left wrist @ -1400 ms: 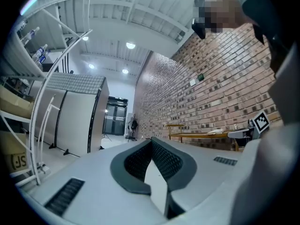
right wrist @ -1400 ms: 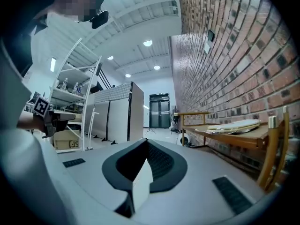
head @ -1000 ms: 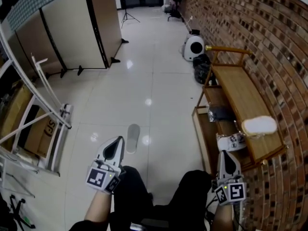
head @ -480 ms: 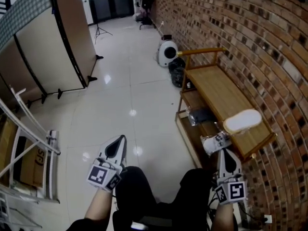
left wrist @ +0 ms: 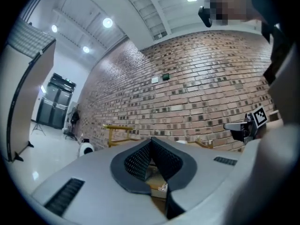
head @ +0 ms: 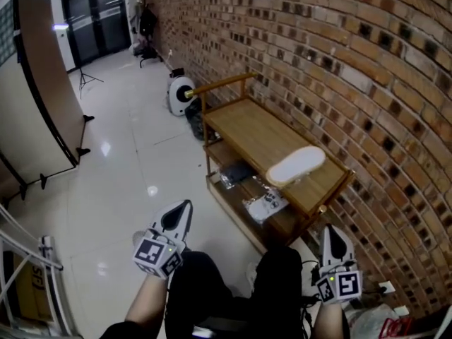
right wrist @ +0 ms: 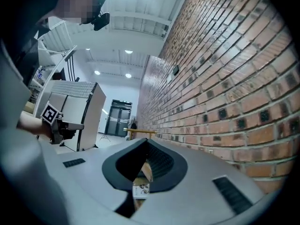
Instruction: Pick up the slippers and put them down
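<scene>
A white slipper (head: 295, 164) lies on the top board of a wooden rack (head: 244, 129) against the brick wall. A second, patterned slipper (head: 267, 205) rests on the rack's lower shelf. My left gripper (head: 185, 205) is held low above the floor to the left of the rack, shut and empty. My right gripper (head: 330, 229) is low at the rack's near right corner, its jaws together with nothing in them. Neither touches a slipper. In the left gripper view the shut left gripper (left wrist: 151, 140) points at the rack; in the right gripper view the right gripper (right wrist: 145, 139) points along the brick wall.
A brick wall (head: 339, 62) runs along the right. Past the rack stand a round white appliance (head: 181, 90) and a black bag (head: 194, 122). A folding partition (head: 39, 111) stands at the left, with a metal frame (head: 32, 274) near it. The person's dark-clothed legs (head: 233, 295) fill the bottom middle.
The view has swung right, so the rack and brick wall now sit in the middle. The grey slipper on the floor is no longer plainly seen. Both grippers stayed shut and low.
</scene>
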Demonstrator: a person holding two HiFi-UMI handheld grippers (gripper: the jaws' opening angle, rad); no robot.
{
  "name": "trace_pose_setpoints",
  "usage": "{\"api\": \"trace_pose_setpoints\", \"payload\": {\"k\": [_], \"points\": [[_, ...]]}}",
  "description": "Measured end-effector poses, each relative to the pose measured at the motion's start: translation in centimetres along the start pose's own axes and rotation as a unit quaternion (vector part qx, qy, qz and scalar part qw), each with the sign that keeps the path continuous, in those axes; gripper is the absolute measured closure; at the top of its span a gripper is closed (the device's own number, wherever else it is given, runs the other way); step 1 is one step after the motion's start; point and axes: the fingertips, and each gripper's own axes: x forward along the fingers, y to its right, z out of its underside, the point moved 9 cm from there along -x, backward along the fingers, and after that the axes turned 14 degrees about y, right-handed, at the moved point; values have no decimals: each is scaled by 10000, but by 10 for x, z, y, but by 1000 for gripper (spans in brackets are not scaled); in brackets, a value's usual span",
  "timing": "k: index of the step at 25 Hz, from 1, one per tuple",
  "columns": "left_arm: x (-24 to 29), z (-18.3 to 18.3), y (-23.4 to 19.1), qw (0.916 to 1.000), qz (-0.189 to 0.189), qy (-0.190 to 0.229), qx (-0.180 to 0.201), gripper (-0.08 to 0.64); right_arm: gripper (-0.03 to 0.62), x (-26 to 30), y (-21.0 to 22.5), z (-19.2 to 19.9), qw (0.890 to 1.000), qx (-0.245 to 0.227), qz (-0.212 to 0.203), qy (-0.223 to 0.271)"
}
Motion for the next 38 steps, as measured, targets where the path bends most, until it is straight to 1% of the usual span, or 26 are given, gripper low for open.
{"api": "trace_pose_setpoints", "payload": {"k": [5,9,14,20,22,26,29,30,31,32,33,34,36,37,38], "points": [[55,8,47,9961,877,44,-77,558,583,-26,23,-12,9991,-166,388,41],[85,15,72,9922,1227,1,-225,558,583,-43,38,-22,9973,-328,661,69],[112,29,98,9907,1327,-197,-217,558,583,-65,53,-22,9947,-418,940,-16],[129,39,118,9878,1496,-294,-307,558,583,-77,61,-27,9930,-499,1071,-26],[133,43,121,9870,1524,-330,-383,558,583,-82,64,-28,9922,-524,1133,-53],[137,49,118,9881,1325,-443,-642,558,582,-88,69,-26,9907,-529,1247,-92],[145,51,124,9851,1428,-529,-797,558,583,-88,70,-20,9901,-640,1226,-224],[148,53,125,9843,1409,-529,-921,558,583,-86,69,-18,9903,-660,1198,-256],[151,56,125,9830,1323,-525,-1162,558,583,-85,68,-16,9907,-650,1166,-265],[154,59,123,9799,1195,-540,-1504,558,583,-83,66,-14,9912,-626,1133,-262],[157,64,120,9742,1070,-593,-1896,544,583,-81,64,-13,9918,-608,1097,-257],[160,69,119,9659,969,-684,-2303,469,583,-80,63,-12,9922,-607,1059,-251],[167,78,115,9451,762,-894,-3048,345,583,-78,63,-12,9927,-646,992,-240],[170,82,113,9364,615,-969,-3317,299,583,-77,63,-12,9927,-661,975,-257],[171,84,109,9297,440,-1026,-3509,262,583,-77,63,-13,9926,-669,972,-282]]}}
